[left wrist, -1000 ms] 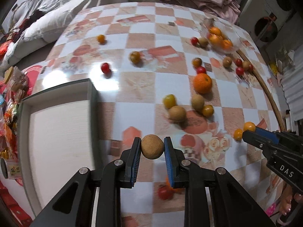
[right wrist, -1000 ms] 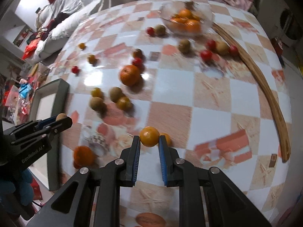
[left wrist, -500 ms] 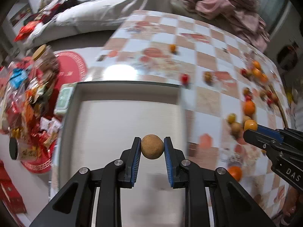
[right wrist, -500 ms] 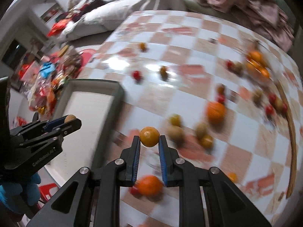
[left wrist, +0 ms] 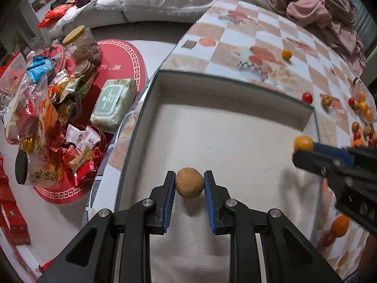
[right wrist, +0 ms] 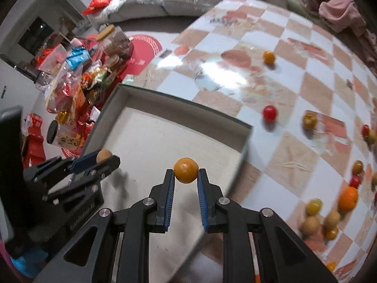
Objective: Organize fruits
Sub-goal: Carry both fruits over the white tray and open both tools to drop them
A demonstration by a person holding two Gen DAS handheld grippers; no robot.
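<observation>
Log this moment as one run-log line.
left gripper: shut on round tan-brown fruit | right gripper: shut on small round orange fruit | both above shallow grey-rimmed tray | fruits unreleased

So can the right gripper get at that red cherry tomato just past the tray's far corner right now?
Probably not yet. The right gripper is shut on an orange fruit, so its jaws are full. The red cherry tomato itself lies in the open on the table beyond the tray.
</observation>
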